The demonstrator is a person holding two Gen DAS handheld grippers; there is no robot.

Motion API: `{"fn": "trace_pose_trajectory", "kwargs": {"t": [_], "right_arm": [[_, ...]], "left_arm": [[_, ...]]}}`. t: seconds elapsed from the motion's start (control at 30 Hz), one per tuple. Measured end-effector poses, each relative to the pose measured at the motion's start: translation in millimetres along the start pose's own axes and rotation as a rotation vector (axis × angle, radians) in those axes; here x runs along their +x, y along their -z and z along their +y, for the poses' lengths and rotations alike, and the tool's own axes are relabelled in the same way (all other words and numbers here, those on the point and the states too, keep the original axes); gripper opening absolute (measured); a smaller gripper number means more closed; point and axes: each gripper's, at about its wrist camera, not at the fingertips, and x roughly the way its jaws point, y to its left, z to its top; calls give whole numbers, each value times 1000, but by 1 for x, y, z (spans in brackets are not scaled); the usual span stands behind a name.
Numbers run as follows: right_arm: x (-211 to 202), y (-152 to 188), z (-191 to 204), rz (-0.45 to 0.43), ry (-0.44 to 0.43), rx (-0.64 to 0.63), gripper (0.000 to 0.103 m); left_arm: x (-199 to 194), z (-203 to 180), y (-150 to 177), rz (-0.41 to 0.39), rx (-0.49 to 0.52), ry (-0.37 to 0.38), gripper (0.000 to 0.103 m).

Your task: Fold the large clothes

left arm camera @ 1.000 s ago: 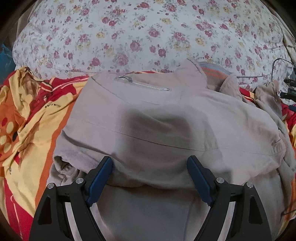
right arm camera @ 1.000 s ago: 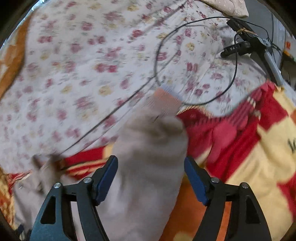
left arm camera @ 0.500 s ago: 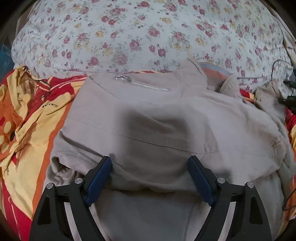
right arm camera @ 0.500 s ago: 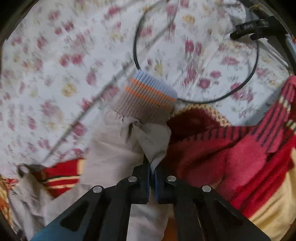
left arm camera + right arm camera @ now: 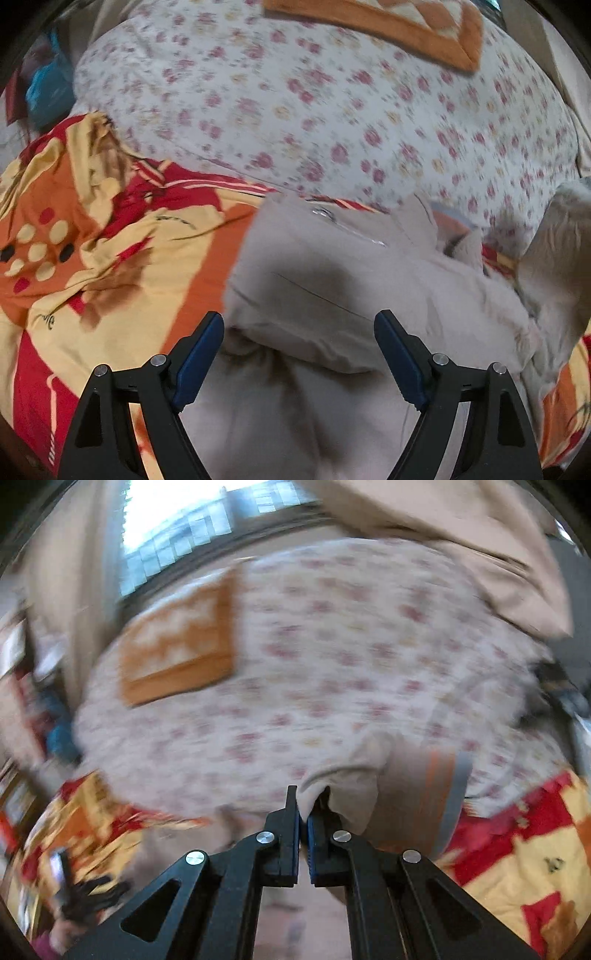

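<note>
**Q:** Where, then, does the garment lie?

**A:** Beige jacket [image 5: 332, 280] on the red, orange and yellow blanket [image 5: 110, 236], partly folded, its zipper [image 5: 347, 229] near the far edge. Behind it, the floral-print duvet [image 5: 332, 110], bearing an orange-bordered cushion [image 5: 388, 26].

**Q:** And the left gripper [image 5: 299, 354]?

**A:** Jaws spread wide, nothing between them. Both blue pads [image 5: 199, 354] stand clear above the jacket's near fold; the view is blurred.

**Q:** The right gripper [image 5: 303, 812]?

**A:** Clenched. Its jaws have just been closing and now pinch the beige sleeve [image 5: 343, 775] a little short of the ribbed cuff [image 5: 443, 794], which shows orange and grey-blue stripes. The sleeve hangs from the pads with the duvet [image 5: 332, 664] and blanket [image 5: 517, 842] behind it. In the left wrist view the same sleeve [image 5: 554, 258] shows at the right edge, raised above the jacket's body.

**Q:** Anything further?

**A:** A bright window [image 5: 184, 528] at top left, heavily blurred.
</note>
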Motion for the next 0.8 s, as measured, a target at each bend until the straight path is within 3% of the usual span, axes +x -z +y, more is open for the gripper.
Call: {"fn": "trace_pose_trajectory", "kwargs": {"t": [0.1, 0.23, 0.3, 0.33, 0.37, 0.43, 0.5, 0.63, 0.8], "right_arm": [[11, 9, 67, 56, -125, -78, 2], [70, 66, 150, 214, -236, -137, 4], [106, 104, 179, 328, -286, -146, 12], [125, 126, 189, 401, -308, -135, 27], [137, 140, 195, 460, -317, -123, 34], [145, 164, 194, 541, -350, -71, 42], [134, 174, 180, 546, -362, -43, 48], [95, 172, 145, 494, -293, -83, 62], [52, 159, 86, 422, -191, -17, 65]], "left_arm": [[-6, 15, -1, -2, -41, -4, 84], [-6, 27, 0, 9, -77, -26, 84], [-5, 33, 1, 17, -94, -22, 84], [-6, 35, 2, 20, -99, -16, 84], [-5, 36, 1, 20, -99, -10, 84], [-5, 36, 1, 14, -80, -1, 84], [-5, 34, 0, 12, -68, 21, 84], [-2, 23, 1, 15, -63, 92, 86], [12, 3, 2, 47, -57, 145, 87]]}}
